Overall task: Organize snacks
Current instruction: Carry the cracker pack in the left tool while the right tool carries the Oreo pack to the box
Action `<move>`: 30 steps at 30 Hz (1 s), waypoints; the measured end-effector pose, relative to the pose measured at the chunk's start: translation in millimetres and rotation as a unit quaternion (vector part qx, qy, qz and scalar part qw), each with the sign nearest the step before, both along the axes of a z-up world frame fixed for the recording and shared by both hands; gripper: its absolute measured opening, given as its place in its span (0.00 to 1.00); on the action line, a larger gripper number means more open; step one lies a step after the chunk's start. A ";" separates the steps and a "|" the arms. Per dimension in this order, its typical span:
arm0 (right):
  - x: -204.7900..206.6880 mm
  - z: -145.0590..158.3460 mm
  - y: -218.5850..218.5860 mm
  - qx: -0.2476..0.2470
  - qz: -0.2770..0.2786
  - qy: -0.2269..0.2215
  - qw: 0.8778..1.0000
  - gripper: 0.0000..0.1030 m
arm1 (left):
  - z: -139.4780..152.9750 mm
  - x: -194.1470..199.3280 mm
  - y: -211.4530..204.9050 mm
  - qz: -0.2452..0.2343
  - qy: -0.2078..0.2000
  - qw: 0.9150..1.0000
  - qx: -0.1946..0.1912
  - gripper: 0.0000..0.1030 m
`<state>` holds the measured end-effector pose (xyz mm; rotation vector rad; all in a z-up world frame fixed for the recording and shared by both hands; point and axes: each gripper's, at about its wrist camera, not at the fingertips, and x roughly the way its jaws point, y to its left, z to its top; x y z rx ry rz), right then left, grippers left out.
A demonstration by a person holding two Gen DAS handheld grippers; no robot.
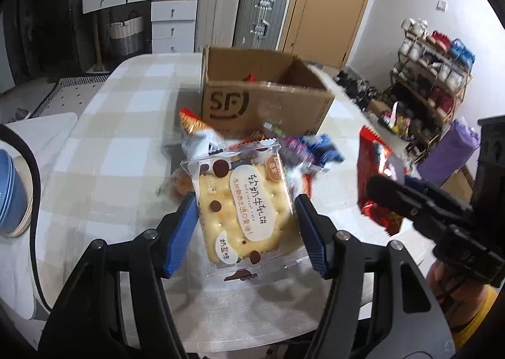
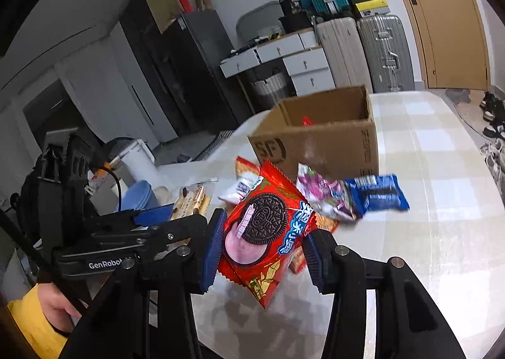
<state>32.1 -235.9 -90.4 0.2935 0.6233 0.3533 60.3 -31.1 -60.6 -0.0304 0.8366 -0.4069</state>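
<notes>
Left gripper (image 1: pixel 244 217) clamps cracker pack (image 1: pixel 241 210); right gripper (image 2: pixel 263 247) clamps Oreo pack (image 2: pixel 265 232).

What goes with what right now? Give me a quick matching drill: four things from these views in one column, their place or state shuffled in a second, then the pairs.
Things:
1. cracker packet
2. red Oreo packet
3. cardboard box
4. blue Oreo packet

Places or states:
A. lying on the table, in front of the box
B. between the left tongs
C. standing open on the table
D. between the right tongs

Pairs: 1-B, 2-D, 3-C, 4-A
</notes>
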 end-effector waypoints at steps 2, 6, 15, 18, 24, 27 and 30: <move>1.1 8.0 -1.3 -0.001 0.001 -0.004 1.000 0.45 | 13.4 2.6 -0.4 -0.002 -0.003 1.000 -0.006 0.58; 5.7 26.4 -5.8 0.004 -0.004 -0.014 1.000 0.45 | 40.4 8.7 -0.4 -0.007 -0.014 1.000 -0.020 0.58; 21.2 80.1 -10.5 -0.002 -0.007 -0.049 0.999 0.45 | 91.3 35.5 -7.5 -0.017 -0.030 0.999 -0.026 0.58; 31.3 92.3 -12.5 -0.006 -0.008 -0.052 0.999 0.45 | 104.7 49.3 -14.1 -0.019 -0.035 0.999 -0.023 0.58; 64.1 112.2 -12.3 -0.028 -0.012 -0.044 0.999 0.45 | 120.3 91.1 -25.7 -0.013 -0.033 0.999 -0.023 0.58; 86.4 114.5 -16.4 -0.029 -0.013 -0.035 0.999 0.45 | 119.6 115.4 -31.5 -0.015 -0.021 0.999 -0.026 0.58; 111.5 112.8 -19.4 -0.049 -0.022 -0.029 0.998 0.45 | 114.0 145.9 -38.0 -0.016 -0.004 0.999 -0.029 0.58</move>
